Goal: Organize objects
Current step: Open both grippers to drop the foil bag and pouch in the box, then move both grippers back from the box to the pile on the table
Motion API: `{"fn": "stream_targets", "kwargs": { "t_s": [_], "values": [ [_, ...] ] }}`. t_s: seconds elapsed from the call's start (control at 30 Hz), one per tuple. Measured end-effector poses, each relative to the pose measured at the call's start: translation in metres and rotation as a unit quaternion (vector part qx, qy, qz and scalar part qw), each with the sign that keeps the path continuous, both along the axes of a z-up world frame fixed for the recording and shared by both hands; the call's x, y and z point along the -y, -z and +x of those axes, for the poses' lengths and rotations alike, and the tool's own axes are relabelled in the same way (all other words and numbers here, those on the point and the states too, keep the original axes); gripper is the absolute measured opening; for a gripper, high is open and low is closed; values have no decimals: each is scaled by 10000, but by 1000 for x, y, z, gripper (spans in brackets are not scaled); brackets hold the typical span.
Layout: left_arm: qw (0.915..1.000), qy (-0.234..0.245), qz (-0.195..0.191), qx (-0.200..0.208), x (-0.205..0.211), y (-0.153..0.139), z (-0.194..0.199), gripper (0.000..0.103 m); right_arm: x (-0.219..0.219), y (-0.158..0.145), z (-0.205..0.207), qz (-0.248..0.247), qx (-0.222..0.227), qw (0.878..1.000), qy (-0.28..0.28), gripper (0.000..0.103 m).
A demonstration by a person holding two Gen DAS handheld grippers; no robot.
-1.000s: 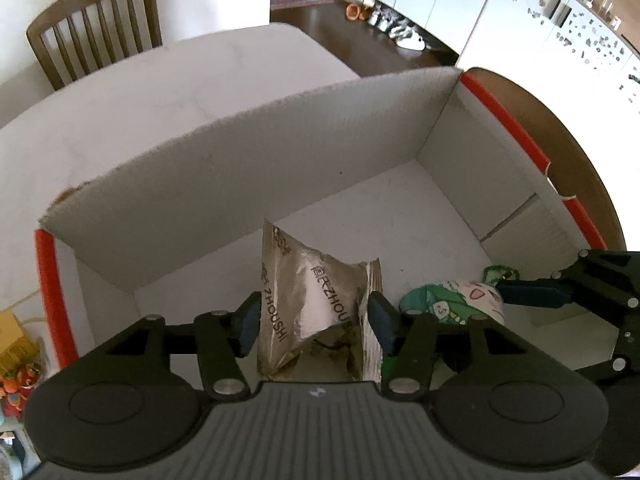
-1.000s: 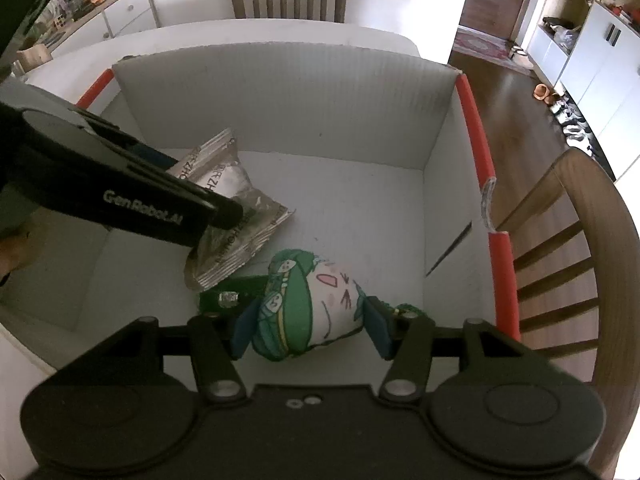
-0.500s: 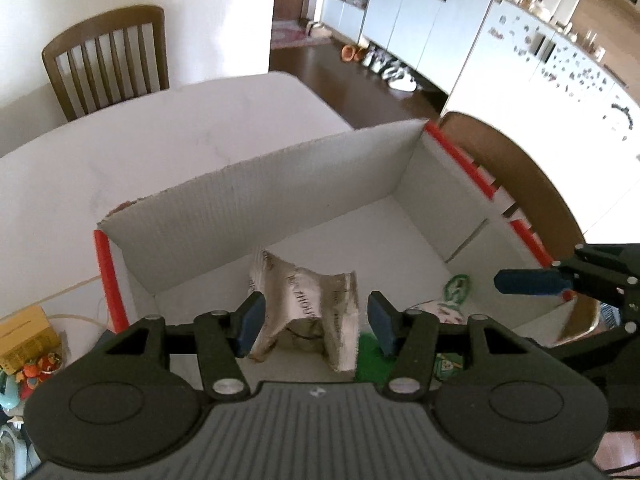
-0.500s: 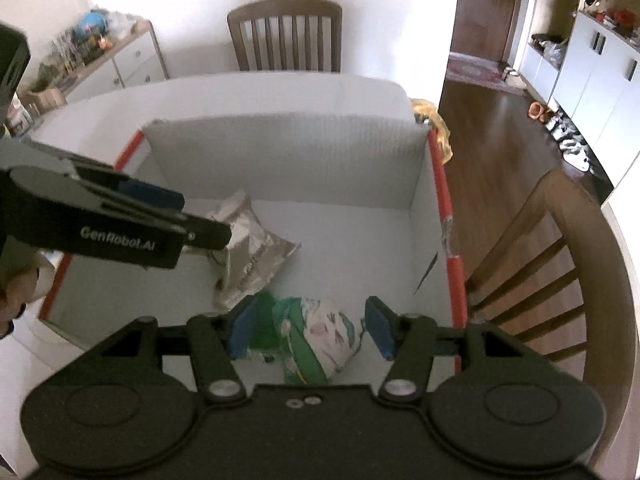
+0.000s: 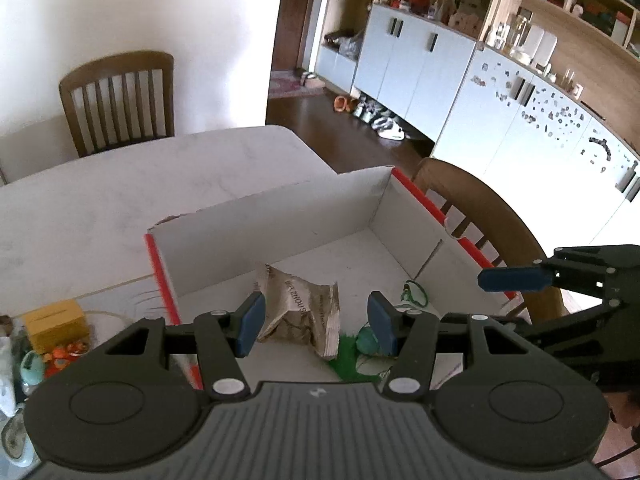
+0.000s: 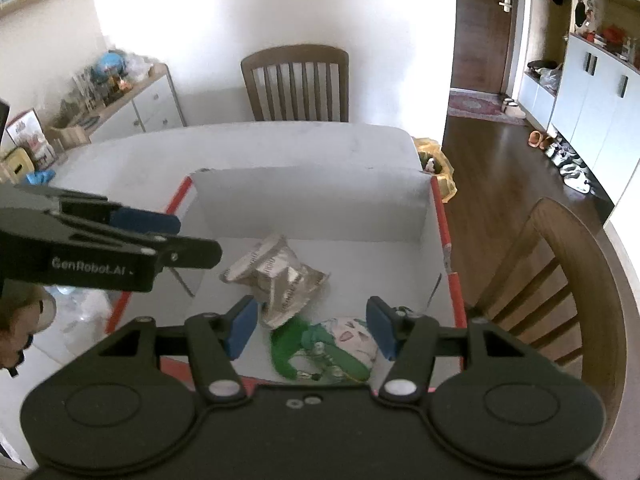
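Right wrist view: our right gripper (image 6: 310, 330) and left gripper (image 5: 316, 324) hang spread and empty above the white cardboard box (image 6: 312, 204), where the crinkled silver snack packet (image 6: 276, 276) and green-and-white plush toy (image 6: 336, 344) lie. We judge this drop-off finished; next comes fetching another item.

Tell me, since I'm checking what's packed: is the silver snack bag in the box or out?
In. The silver snack bag lies crumpled on the floor of the cardboard box, beside the green plush toy, with neither gripper touching it.
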State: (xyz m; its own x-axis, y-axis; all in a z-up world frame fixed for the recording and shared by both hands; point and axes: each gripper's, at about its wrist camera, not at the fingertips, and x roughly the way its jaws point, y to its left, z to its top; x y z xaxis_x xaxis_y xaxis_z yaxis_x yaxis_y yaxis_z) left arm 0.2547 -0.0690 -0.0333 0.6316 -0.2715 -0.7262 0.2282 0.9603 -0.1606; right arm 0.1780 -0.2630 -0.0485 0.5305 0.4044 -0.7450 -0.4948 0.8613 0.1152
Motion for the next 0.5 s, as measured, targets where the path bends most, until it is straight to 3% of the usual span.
{"fn": "stream_targets", "kwargs": {
  "t_s": [0.33, 0.5],
  "values": [
    [9993, -138, -110, 340, -32, -17, -42, 56, -8, -19, -25, 376, 135, 9992, 44, 64],
    [9986, -258, -99, 456, -49, -25, -58, 63, -21, -25, -39, 496, 235, 9985, 33, 71]
  ]
}}
